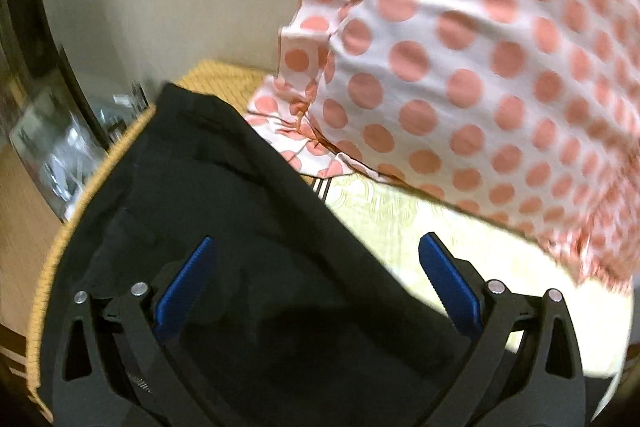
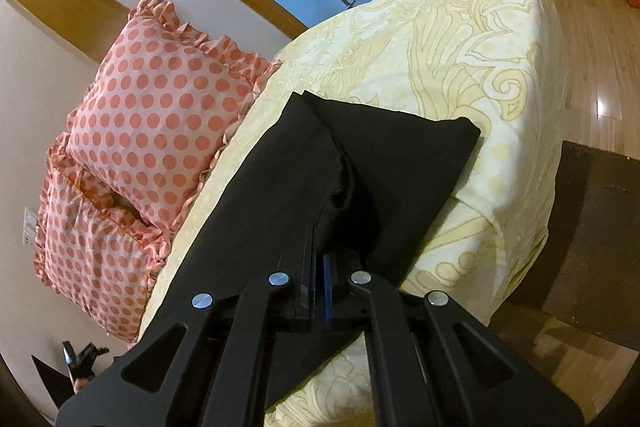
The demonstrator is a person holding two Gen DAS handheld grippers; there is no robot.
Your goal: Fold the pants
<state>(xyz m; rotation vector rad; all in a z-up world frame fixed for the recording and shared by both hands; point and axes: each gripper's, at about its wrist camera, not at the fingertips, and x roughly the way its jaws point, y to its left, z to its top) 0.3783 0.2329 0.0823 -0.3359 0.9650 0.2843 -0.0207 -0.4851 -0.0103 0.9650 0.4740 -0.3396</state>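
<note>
Nearest us, the right gripper (image 2: 320, 263) is pinching the black pants (image 2: 360, 163) at their six o'clock edge, our left gripper (image 1: 316, 267) spread over them (soft, limp, light, we judge), on the bed (image 2: 460, 47) towards twelve o'clock.

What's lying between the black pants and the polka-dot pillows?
Only bare yellow bedspread separates pants from pillows, shown in the right wrist view.

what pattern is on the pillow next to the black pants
Orange-pink polka dots on a pale pink cover with a ruffled edge; the pillow shows best in the right wrist view.
</note>
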